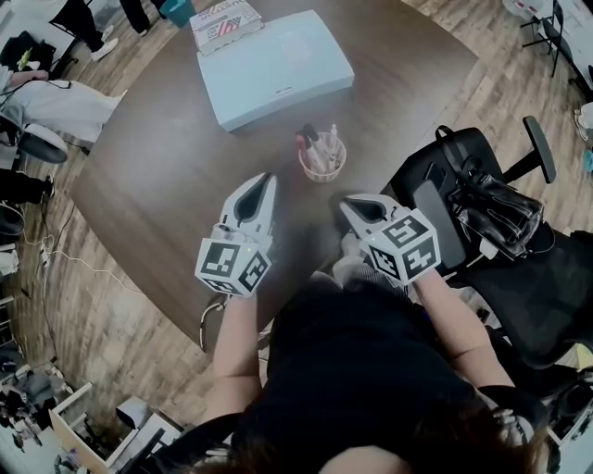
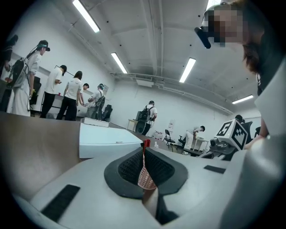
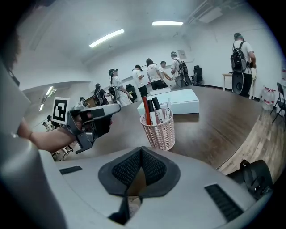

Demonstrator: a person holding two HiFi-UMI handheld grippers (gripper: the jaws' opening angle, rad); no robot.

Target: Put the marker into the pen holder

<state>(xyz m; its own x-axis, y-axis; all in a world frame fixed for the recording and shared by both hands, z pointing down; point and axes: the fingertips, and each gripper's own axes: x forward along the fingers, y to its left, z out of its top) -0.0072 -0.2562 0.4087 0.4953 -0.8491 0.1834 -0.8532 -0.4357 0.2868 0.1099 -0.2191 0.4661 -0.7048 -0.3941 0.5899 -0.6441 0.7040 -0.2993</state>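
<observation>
A pink mesh pen holder (image 1: 323, 168) stands on the dark round table (image 1: 167, 176), with several markers (image 1: 313, 143) upright in it. My left gripper (image 1: 268, 179) hovers just left of and nearer than the holder, jaws shut and empty. Along its closed jaws in the left gripper view (image 2: 145, 151), only a sliver of the holder (image 2: 144, 173) and a red marker tip (image 2: 146, 143) show. My right gripper (image 1: 346, 205) sits just in front of the holder, jaws shut with nothing between them (image 3: 141, 150). The holder (image 3: 160, 132) and its markers (image 3: 153, 112) rise straight beyond it.
A flat light-blue box (image 1: 274, 65) lies at the table's far side, with a red-patterned box (image 1: 225, 23) behind it. A black office chair with a bag (image 1: 491, 205) stands to the right of the table. Several people stand at the back of the room (image 3: 152, 74).
</observation>
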